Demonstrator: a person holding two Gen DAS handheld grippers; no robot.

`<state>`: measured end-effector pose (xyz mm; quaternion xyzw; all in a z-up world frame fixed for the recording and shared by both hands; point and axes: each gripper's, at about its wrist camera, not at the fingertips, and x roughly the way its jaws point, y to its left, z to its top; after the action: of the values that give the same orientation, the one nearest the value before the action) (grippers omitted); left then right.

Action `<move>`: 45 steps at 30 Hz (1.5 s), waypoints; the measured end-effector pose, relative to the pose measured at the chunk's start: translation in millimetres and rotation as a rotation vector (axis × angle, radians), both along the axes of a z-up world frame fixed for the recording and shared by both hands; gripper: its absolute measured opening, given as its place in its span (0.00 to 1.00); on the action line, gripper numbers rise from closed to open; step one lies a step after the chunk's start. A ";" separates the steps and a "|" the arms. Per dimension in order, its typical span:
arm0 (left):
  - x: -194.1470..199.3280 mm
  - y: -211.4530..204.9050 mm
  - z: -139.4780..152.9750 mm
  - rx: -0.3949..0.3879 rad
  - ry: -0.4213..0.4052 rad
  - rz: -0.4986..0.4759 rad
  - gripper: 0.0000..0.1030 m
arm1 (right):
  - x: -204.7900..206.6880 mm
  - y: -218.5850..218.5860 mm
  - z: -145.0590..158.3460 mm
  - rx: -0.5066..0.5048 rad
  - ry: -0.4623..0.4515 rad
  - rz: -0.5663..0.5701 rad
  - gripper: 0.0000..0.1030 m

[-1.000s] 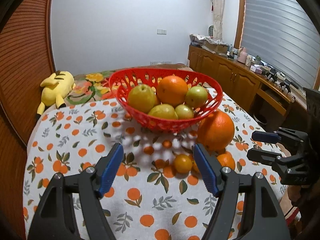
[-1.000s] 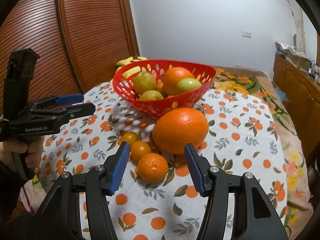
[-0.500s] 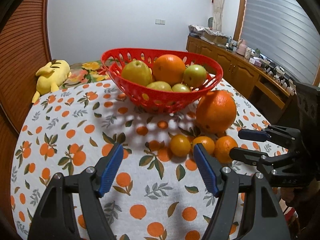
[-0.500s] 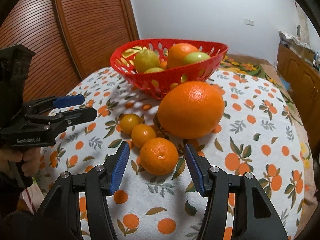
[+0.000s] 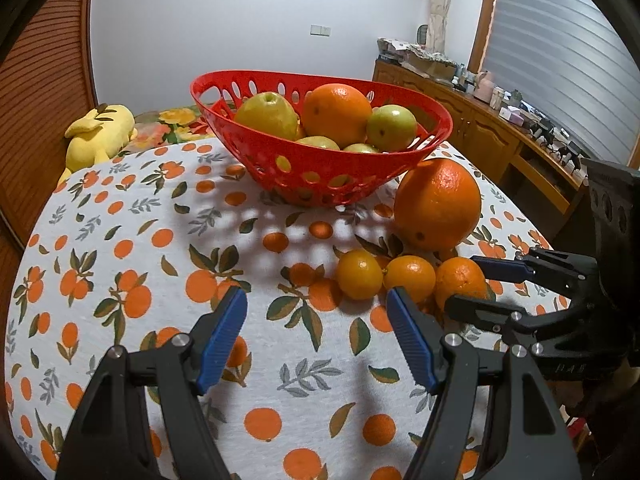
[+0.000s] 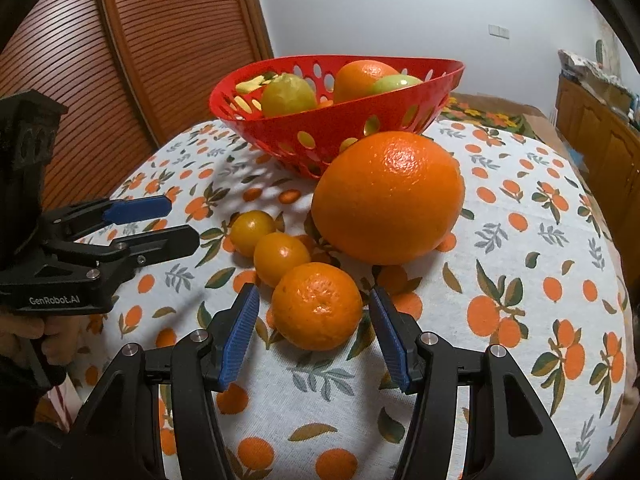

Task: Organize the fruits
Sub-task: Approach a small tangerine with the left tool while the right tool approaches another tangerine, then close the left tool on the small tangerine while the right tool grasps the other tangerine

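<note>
Right gripper (image 6: 312, 320): jaws apart, unclamped, straddling the nearest mandarin (image 6: 317, 306) — lined up, I judge, for a pick.
Left gripper (image 5: 316, 336): wide, empty, over bare tablecloth (image 5: 120, 208).
Loose fruit: three small ones in a row beside the big orange (image 6: 387, 197), before the red basket (image 6: 404, 100).
Change: both grippers have sunk lower — fruit looms closer.

Left gripper (image 5: 316, 328): matte black plastic frame with triangular cut-outs and two angular fingers; ribbed blue pads (image 5: 222, 342) line the inner faces; silver screw heads sit at the pivots. Right gripper (image 6: 312, 332): same build, same blue ribbed pads (image 6: 240, 338). At 9 o'clock in the right view, white "GenRobot.AI" lettering on the left unit's side; a dark sleeve cuff (image 6: 16, 376) below it.
</note>
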<state>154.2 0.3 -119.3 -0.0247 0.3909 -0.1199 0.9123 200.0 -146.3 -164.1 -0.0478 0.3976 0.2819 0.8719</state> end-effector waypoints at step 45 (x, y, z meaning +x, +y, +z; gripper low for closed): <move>27.8 -33.5 -9.7 0.026 0.051 -0.117 0.22 | -12.4 -23.9 -3.8 0.025 -0.045 -0.015 0.46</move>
<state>182.0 -33.3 -129.0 0.0068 0.4161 -0.1672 0.8938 187.7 -170.2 -167.9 -0.0404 0.3746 0.2792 0.8832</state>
